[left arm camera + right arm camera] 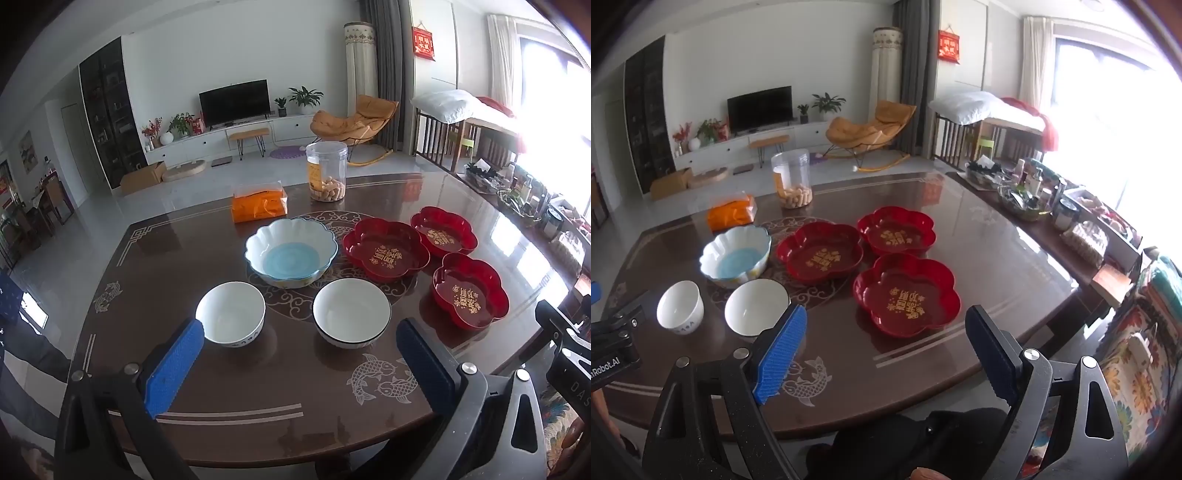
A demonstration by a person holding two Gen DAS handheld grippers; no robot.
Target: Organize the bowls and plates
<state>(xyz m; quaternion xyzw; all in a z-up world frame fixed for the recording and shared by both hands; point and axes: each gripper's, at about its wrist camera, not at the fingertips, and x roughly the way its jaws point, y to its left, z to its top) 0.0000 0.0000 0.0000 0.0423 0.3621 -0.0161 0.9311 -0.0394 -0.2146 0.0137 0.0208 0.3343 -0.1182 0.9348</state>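
Both sets of jaws stand wide and empty: the left gripper point(299, 365) faces two white bowls point(351, 312) just ahead of the fluted bowl point(291, 251), while the right gripper point(886, 350) is nearer the red plates point(907, 293) beside it.

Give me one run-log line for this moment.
left gripper: open, empty | right gripper: open, empty | white bowls, red dishes: unstacked on table | stage: start
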